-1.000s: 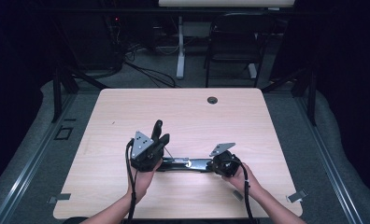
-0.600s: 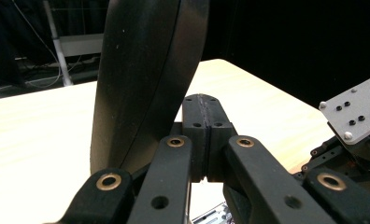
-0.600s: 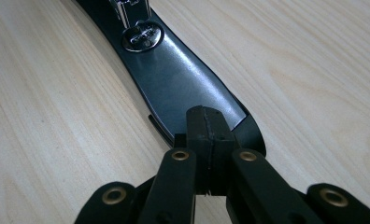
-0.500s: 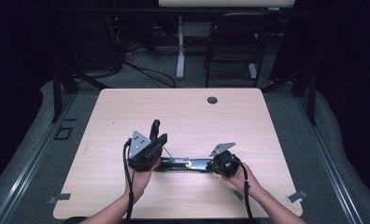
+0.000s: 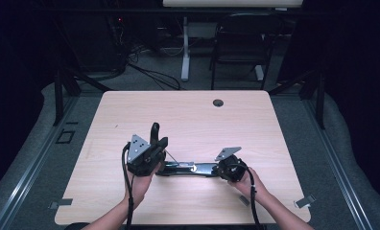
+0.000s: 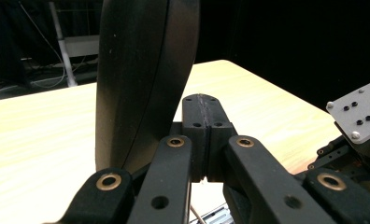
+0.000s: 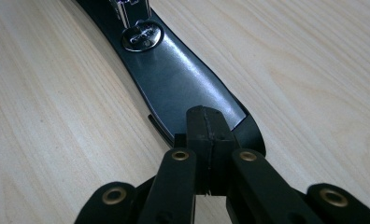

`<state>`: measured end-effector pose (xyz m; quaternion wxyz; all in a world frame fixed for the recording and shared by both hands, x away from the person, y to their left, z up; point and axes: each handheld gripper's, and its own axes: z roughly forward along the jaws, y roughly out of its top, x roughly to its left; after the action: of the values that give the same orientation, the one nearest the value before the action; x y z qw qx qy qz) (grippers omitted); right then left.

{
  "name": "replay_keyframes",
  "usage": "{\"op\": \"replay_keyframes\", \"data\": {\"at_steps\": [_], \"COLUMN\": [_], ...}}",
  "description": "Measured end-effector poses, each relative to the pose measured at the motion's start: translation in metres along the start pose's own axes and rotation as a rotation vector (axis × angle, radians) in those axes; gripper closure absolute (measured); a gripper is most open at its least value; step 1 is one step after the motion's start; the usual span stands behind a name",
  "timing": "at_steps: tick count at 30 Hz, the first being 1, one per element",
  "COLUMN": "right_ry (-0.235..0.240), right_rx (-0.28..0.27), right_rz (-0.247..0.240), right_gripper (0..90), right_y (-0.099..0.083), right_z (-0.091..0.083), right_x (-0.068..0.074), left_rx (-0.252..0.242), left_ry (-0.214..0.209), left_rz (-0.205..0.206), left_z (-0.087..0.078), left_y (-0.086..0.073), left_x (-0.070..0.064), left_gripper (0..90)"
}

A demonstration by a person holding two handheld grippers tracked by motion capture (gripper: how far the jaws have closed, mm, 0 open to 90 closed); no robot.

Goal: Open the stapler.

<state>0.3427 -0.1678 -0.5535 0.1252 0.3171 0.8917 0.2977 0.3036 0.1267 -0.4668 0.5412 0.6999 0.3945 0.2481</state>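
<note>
High view: a pale wooden desk [image 5: 188, 110] carries one long black hinged object [image 5: 193, 168], lying across the near half of the surface toward 6 o'clock, well apart from the small round grommet [image 5: 218, 102] near the far edge at 12 o'clock. One arm of the object lies flat on the desk, running from 9 to 3 o'clock; the other, an upright arm [image 5: 154, 132], rises at its 9 o'clock end. The left tool [image 5: 160, 146], held in the left hand [image 5: 140, 184], sits at that end just beside the upright arm. The right tool [image 5: 218, 168], held in the right hand [image 5: 248, 182], sits at the 3 o'clock end. Left gripper view: the left tool [image 6: 202, 121] is clenched, its pads meeting with nothing visible between them; the upright arm [image 6: 141, 84] stands just to 9 o'clock of the jaws, and the right tool's grey plate [image 6: 360, 112] appears at 3 o'clock. Right gripper view: the right tool [image 7: 205, 126] is likewise clenched, pads together, its tip over the rounded end of the glossy flat arm [image 7: 178, 70]; contact cannot be told. A round metal fitting [image 7: 142, 37] is set into that arm toward 12 o'clock.
</note>
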Motion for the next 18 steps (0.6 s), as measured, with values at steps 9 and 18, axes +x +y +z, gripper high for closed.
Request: {"op": "replay_keyframes", "data": {"at_steps": [9, 18], "right_ry": [0.002, 0.016], "right_rx": [-0.016, 0.002], "right_rz": [0.013, 0.006], "right_gripper": [90.0, 90.0], "right_y": [-0.0006, -0.0002], "right_z": [0.0012, -0.0002], "right_x": [0.0003, -0.002], "left_rx": [-0.004, -0.002], "left_ry": [0.019, 0.019], "left_rz": [-0.002, 0.014], "left_z": [-0.0017, -0.0018], "left_y": [-0.0004, -0.0005], "left_x": [0.0009, 0.0014], "left_gripper": [90.0, 90.0]}}
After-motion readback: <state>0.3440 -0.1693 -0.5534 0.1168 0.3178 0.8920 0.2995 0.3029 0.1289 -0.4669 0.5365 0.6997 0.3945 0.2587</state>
